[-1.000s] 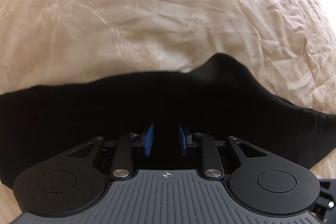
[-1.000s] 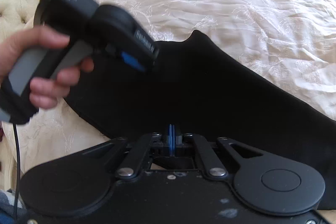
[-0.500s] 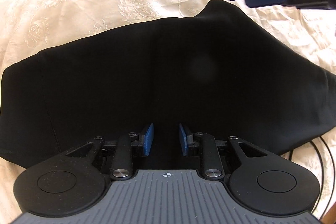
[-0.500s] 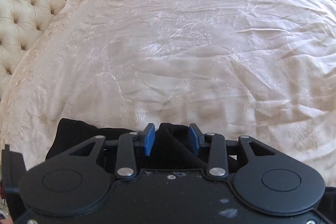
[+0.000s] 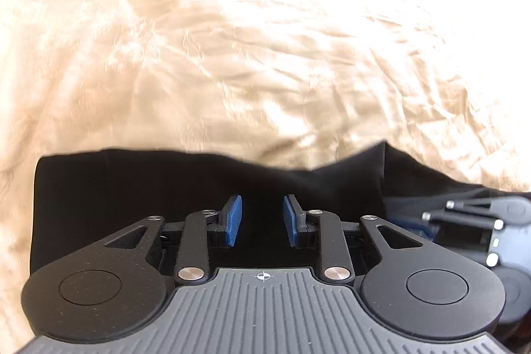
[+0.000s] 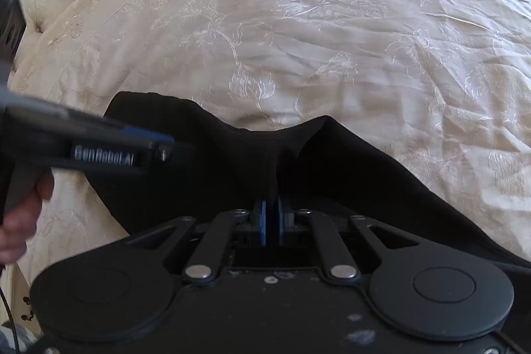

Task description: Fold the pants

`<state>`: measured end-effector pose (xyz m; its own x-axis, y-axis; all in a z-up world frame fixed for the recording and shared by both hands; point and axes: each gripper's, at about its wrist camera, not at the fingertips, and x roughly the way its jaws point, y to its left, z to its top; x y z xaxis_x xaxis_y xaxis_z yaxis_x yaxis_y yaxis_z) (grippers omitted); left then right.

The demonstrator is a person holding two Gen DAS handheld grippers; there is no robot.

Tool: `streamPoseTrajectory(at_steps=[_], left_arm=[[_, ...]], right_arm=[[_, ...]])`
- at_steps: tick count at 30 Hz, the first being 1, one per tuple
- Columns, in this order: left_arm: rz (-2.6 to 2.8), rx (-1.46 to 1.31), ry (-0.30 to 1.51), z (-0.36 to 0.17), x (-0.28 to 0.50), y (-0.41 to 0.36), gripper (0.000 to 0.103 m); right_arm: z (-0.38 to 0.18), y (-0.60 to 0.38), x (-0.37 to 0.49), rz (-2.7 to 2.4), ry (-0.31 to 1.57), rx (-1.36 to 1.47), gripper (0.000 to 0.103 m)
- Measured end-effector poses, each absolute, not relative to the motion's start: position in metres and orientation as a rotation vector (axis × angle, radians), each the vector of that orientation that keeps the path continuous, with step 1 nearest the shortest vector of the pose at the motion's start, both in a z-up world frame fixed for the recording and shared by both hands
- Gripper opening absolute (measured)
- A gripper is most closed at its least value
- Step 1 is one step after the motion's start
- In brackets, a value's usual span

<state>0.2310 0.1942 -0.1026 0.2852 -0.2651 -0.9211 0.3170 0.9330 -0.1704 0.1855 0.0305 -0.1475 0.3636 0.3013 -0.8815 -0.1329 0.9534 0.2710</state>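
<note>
Where hand-held gripper (image 6: 271, 223) pinches, pants (image 6: 348, 175) bunched

Black pants (image 6: 332, 175), rumpled on bedspread (image 6: 332, 38)

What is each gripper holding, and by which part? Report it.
The right gripper is shut on the black pants, pinching a raised fold near their middle. The left gripper is open over the pants, holding nothing.

Right claw (image 6: 271, 223) now clamped, apparently on a pants (image 6: 332, 168) ridge; previously spread.
</note>
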Motion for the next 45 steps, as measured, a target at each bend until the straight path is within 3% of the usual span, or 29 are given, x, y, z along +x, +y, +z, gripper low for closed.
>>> streamPoseTrajectory(at_steps=[6, 10, 16, 21, 36, 45], left_arm=[[-0.391, 0.029, 1.236, -0.116, 0.271, 0.171, 0.027], [-0.412, 0.004, 1.33, -0.153, 0.25, 0.158, 0.027], [-0.424, -0.005, 1.24, -0.154, 0.224, 0.171, 0.027], [-0.425, -0.071, 1.262, -0.152, 0.232, 0.181, 0.027], [-0.334, -0.063, 1.156, -0.117, 0.23, 0.225, 0.027], [-0.334, -0.001, 1.31, -0.154, 0.188, 0.233, 0.027]], right_arm=[[-0.156, 0.038, 0.18, 0.241, 1.169, 0.151, 0.008], [-0.159, 0.038, 0.181, 0.233, 1.171, 0.143, 0.01], [-0.161, 0.033, 0.18, 0.237, 1.201, 0.171, 0.027], [-0.144, 0.017, 0.188, 0.235, 1.14, 0.268, 0.033], [-0.15, 0.018, 0.23, 0.311, 1.104, 0.281, 0.037], [-0.165, 0.007, 0.264, 0.272, 1.099, 0.318, 0.037]])
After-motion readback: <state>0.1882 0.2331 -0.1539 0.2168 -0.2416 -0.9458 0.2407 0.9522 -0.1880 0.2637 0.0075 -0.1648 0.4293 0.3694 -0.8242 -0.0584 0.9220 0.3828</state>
